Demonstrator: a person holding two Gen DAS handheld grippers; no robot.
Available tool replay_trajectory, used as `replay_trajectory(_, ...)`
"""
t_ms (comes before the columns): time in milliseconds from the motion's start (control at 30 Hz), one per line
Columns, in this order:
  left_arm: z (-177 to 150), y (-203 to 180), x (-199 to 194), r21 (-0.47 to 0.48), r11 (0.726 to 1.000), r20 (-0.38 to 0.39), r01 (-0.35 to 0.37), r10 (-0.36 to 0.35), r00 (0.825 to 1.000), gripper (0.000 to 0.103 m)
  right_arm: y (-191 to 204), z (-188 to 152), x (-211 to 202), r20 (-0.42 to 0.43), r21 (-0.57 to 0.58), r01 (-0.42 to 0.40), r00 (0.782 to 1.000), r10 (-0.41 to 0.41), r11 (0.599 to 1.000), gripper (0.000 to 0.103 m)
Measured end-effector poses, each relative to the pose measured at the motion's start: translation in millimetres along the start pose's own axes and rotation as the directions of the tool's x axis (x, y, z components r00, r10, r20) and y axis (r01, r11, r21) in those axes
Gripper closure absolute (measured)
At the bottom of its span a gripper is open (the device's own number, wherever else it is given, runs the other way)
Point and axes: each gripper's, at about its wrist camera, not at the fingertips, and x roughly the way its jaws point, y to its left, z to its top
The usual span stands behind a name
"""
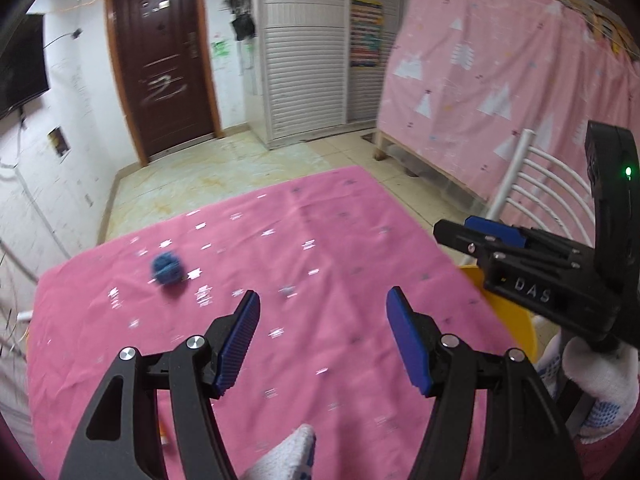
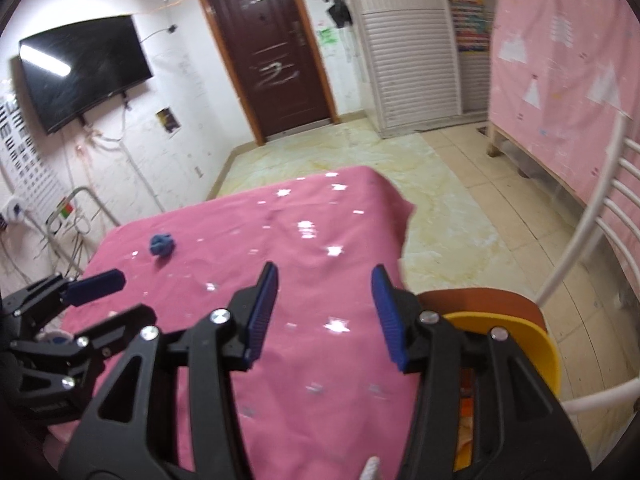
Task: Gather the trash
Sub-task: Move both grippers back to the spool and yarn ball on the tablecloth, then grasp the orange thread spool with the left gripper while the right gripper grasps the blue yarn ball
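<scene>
While both grippers hung open and empty, the blue wad sat far-left of the left gripper, clearly nearer it than the right gripper.

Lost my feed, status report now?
Left gripper open, empty. Right gripper open, empty. Blue wad lies on the pink cloth, far left, untouched. Nothing blocking it.

A pink star-patterned cloth covers the surface. A crumpled blue wad lies on it, ahead of the left gripper and off to its left, well apart.
</scene>
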Motion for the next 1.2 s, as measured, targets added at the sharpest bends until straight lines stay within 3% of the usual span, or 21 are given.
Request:
replay_trajectory(233,-19,45,-12,-0.044,0.996,0.001,-0.074,0.074,0.997,0.045,42,2,18,-0.026,-0.056,-0.042,0.999,0.04,0.998,0.056)
replay_trajectory(300,-27,54,-11,-0.048,0.99,-0.015,-0.129,0.129,0.992,0.045,53,3,23,-0.035,-0.067,-0.05,0.998,0.047,0.997,0.056)
replay_trajectory(500,-46,91,-8,-0.117,0.977,-0.076,-0.18,0.172,0.982,0.045,72,5,39,-0.063,-0.092,-0.072,0.996,0.066,0.993,0.056)
replay_trajectory(667,-59,112,-8,-0.163,0.967,-0.109,-0.196,0.18,0.978,0.045,85,8,51,-0.082,-0.113,-0.087,0.994,0.078,0.99,0.053)
replay_trajectory(833,-68,127,2,-0.201,0.964,-0.15,-0.173,0.144,0.978,0.045,102,12,68,-0.111,-0.126,-0.116,0.989,0.102,0.985,0.047)
replay_trajectory(1100,-80,136,12,-0.209,0.965,-0.166,-0.155,0.121,0.979,0.075,136,16,96,-0.159,-0.16,-0.134,0.981,0.109,0.978,0.047)
replay_trajectory(1200,-82,137,13,-0.193,0.969,-0.158,-0.155,0.125,0.98,0.081,150,18,105,-0.172,-0.182,-0.138,0.979,0.107,0.974,0.047)
